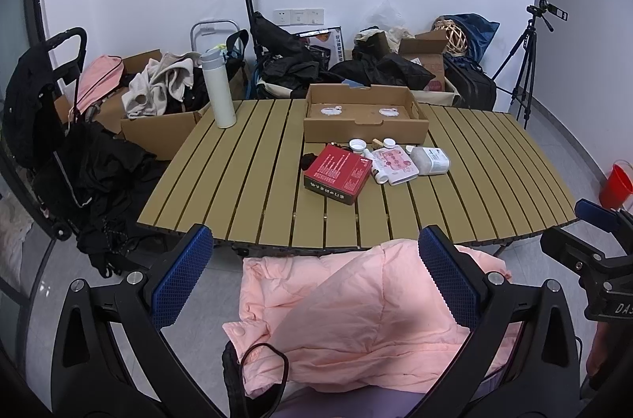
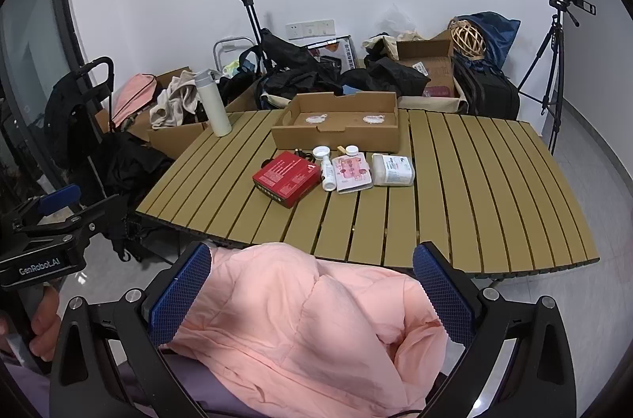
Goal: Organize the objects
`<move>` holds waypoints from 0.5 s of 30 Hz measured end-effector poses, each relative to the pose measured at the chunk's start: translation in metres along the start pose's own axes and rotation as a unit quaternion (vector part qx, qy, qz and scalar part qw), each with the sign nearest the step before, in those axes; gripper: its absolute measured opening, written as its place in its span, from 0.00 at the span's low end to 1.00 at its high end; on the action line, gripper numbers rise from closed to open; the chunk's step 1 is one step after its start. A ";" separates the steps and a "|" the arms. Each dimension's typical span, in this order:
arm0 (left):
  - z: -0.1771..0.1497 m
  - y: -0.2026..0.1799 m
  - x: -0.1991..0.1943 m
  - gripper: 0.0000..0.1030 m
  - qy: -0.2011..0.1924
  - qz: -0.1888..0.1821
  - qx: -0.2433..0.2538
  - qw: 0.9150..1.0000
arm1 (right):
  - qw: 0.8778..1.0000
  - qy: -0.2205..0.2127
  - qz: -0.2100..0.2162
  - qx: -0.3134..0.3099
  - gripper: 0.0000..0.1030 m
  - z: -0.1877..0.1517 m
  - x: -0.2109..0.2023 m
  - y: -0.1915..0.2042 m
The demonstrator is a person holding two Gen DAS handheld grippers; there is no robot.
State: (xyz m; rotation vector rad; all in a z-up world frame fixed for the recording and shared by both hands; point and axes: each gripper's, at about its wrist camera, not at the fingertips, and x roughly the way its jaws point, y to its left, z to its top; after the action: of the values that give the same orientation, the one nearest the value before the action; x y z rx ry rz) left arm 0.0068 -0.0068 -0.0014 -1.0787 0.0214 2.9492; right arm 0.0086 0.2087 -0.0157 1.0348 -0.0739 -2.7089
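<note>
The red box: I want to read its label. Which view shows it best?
The left wrist view: the red box sits nearer the middle, its lettered front side facing the camera. In the right wrist view it lies left of centre, showing mostly its top.

Cardboard tray: open, flat on slatted table. Just in front of it, clustered: red box lying flat and skewed, white bottle on its side, pink packet, clear white-labelled container, 2 white caps.

My left gripper and right gripper: black frames, silver screws, blue textured pads. White "GenRobot.AI" lettering at nine o'clock. Pink padded jacket worn.
</note>
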 end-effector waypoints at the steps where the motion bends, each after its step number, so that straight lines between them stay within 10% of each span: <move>1: -0.001 0.000 0.000 1.00 0.000 0.000 0.001 1.000 | 1.000 0.000 0.000 0.001 1.00 0.000 0.000 -0.001; 15: -0.001 0.001 0.000 1.00 -0.001 0.000 0.001 1.000 | 1.000 0.000 -0.003 0.004 1.00 0.000 -0.002 -0.002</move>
State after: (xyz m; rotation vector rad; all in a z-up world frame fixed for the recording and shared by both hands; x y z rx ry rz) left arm 0.0075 -0.0075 -0.0026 -1.0767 0.0250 2.9486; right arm 0.0095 0.2114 -0.0153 1.0397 -0.0808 -2.7156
